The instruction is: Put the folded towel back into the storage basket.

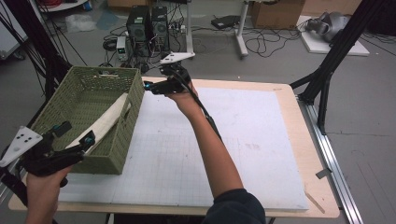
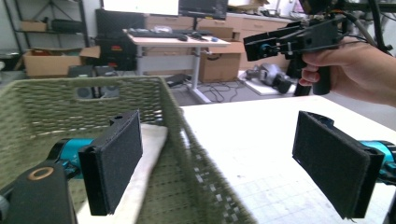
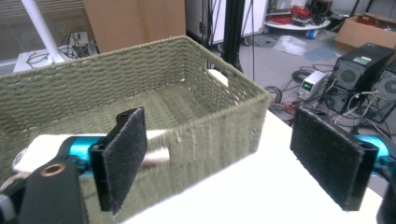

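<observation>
A: Start at the left. What is the left tool [image 1: 74, 135] doing?

B: It sits at about eight o'clock on the bench [image 1: 280, 140], at the near corner of the green woven basket [image 1: 133, 116]. In the left gripper view its jaws stand wide apart with the basket's near wall between them, one jaw inside, one outside. Neither pad presses the weave, so it has hold of nothing.

A: And what is in the basket?

B: A pale folded cloth [image 1: 109, 120], lying on a slant from the near left corner up toward one o'clock, its far end leaning on the right wall. In the left gripper view the inside jaw stands just in front of that cloth [image 2: 144, 158].

A: Where is the basket itself?

B: At the bench's left edge, around nine to ten o'clock, with its far left corner hanging past the board.

A: Now the right tool [image 1: 148, 86]?

B: At about eleven o'clock, just beside the basket's far right corner. In its own view the jaws are wide open and grip nothing, with the basket's corner [image 3: 252, 100] between them.
</observation>
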The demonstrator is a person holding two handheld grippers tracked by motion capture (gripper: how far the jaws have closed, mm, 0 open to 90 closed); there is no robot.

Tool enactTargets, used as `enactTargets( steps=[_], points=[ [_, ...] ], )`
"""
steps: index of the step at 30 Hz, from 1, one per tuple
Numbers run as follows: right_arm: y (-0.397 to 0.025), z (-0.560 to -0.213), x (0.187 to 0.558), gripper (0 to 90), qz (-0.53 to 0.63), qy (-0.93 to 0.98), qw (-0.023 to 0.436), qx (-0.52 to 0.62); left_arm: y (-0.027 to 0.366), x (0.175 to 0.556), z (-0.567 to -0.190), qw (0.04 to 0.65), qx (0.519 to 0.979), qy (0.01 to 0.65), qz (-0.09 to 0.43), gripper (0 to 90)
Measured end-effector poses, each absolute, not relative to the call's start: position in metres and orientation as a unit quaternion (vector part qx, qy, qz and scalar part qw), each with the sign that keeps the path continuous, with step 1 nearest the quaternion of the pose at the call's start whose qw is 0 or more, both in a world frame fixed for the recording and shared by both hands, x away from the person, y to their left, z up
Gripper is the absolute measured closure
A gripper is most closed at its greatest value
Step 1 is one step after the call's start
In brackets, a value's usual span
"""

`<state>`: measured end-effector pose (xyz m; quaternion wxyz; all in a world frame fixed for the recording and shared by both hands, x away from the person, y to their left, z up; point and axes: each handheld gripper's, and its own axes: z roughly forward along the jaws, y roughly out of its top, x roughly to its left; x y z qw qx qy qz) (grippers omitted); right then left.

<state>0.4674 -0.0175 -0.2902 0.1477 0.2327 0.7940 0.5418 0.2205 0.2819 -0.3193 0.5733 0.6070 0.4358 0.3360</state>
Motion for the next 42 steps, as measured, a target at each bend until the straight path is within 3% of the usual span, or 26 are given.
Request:
enactTargets(
  steps=[17, 32, 42],
  points=[
    [-0.133, -0.312, 0.413, 16.0, 0.507, 0.797, 0.193, 0.266, 0.219, 0.244, -0.324, 0.592, 0.662, 0.369, 0.274, 17.2],
    [-0.239, -0.349, 0.338, 15.9, 0.496, 0.773, 0.226, 0.326, 0.176, 0.255, -0.335, 0.605, 0.693, 0.315, 0.233, 17.1],
    [-0.281, -0.375, 0.295, 15.9, 0.470, 0.763, 0.261, 0.358, 0.141, 0.262, -0.355, 0.615, 0.711, 0.274, 0.204, 17.0]
  ],
)
